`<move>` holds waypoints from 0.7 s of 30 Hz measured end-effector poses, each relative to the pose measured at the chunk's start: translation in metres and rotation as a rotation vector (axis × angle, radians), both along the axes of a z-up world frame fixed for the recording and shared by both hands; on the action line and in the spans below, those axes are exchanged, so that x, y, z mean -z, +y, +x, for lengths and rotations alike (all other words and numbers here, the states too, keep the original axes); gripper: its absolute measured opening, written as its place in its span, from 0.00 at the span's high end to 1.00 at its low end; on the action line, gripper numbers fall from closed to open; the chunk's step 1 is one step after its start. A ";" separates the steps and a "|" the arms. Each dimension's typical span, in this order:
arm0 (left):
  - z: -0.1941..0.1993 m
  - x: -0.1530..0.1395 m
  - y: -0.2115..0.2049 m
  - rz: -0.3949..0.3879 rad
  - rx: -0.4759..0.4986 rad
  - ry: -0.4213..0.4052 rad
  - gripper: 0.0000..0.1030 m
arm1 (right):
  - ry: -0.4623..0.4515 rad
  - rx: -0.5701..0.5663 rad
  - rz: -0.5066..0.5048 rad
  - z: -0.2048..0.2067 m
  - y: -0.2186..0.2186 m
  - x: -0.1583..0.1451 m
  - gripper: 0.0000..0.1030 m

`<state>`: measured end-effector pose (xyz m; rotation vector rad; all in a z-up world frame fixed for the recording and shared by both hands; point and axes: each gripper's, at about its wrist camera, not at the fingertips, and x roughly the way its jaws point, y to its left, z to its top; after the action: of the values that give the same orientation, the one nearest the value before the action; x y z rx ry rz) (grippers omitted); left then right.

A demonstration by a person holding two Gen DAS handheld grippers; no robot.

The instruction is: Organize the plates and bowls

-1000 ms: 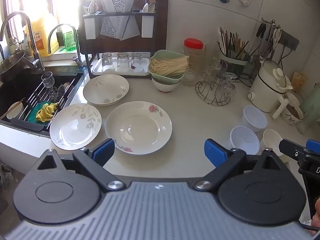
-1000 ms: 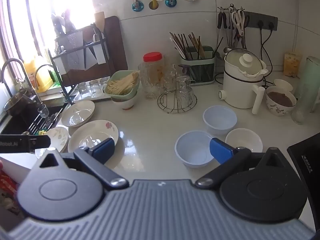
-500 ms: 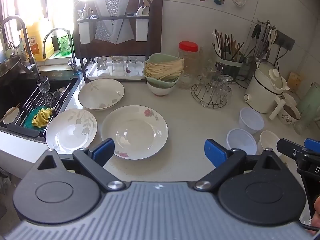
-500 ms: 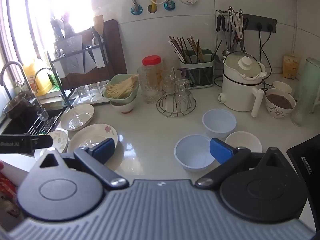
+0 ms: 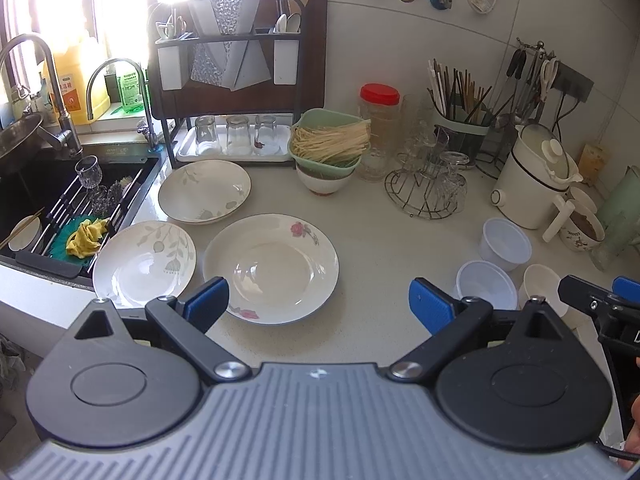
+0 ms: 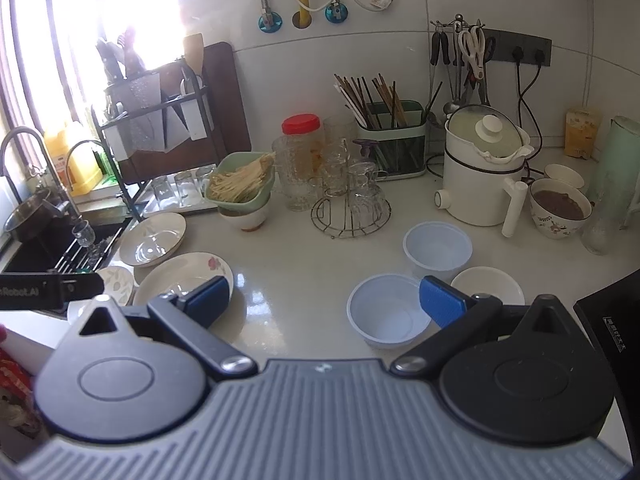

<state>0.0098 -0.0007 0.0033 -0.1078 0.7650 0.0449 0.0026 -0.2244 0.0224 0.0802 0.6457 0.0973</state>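
Three white plates lie on the counter: a rose-patterned one in the middle, a leaf-patterned one at the left by the sink, and a deeper one behind them. Two pale plastic bowls and a white bowl stand at the right. In the right wrist view the nearest plastic bowl sits just ahead. My left gripper is open and empty above the counter's front edge. My right gripper is open and empty.
A sink with a rack and yellow cloth is at the left. A dish rack with upturned glasses stands at the back. A green basket of noodles, a wire glass stand, a white cooker and a chopstick holder crowd the back.
Both grippers have drawn back and risen slightly, so the plates and bowls look a little farther away. Nothing on the counter has moved.
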 end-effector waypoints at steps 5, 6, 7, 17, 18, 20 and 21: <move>0.001 0.001 -0.002 0.002 -0.002 0.006 0.04 | 0.002 0.002 -0.003 0.000 0.002 0.002 0.00; 0.001 0.001 -0.002 0.003 -0.002 0.006 0.04 | 0.009 0.001 -0.004 0.000 0.002 0.003 0.00; 0.002 0.001 -0.002 0.002 -0.002 0.006 0.04 | 0.014 0.000 -0.004 0.001 0.002 0.003 0.00; 0.001 0.004 -0.002 0.000 0.012 0.018 0.04 | 0.043 0.022 0.000 0.000 0.003 0.009 0.00; 0.001 0.004 -0.002 0.000 0.013 0.021 0.04 | 0.039 0.021 0.002 -0.002 0.002 0.010 0.00; 0.002 0.004 -0.002 -0.002 0.014 0.023 0.04 | 0.033 0.022 0.006 -0.003 0.001 0.009 0.00; 0.002 0.004 -0.002 -0.003 0.016 0.024 0.04 | 0.034 0.022 0.007 -0.004 0.002 0.009 0.00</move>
<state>0.0117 -0.0027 -0.0011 -0.1039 0.7898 0.0303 -0.0014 -0.2227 0.0136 0.0956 0.6779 0.0768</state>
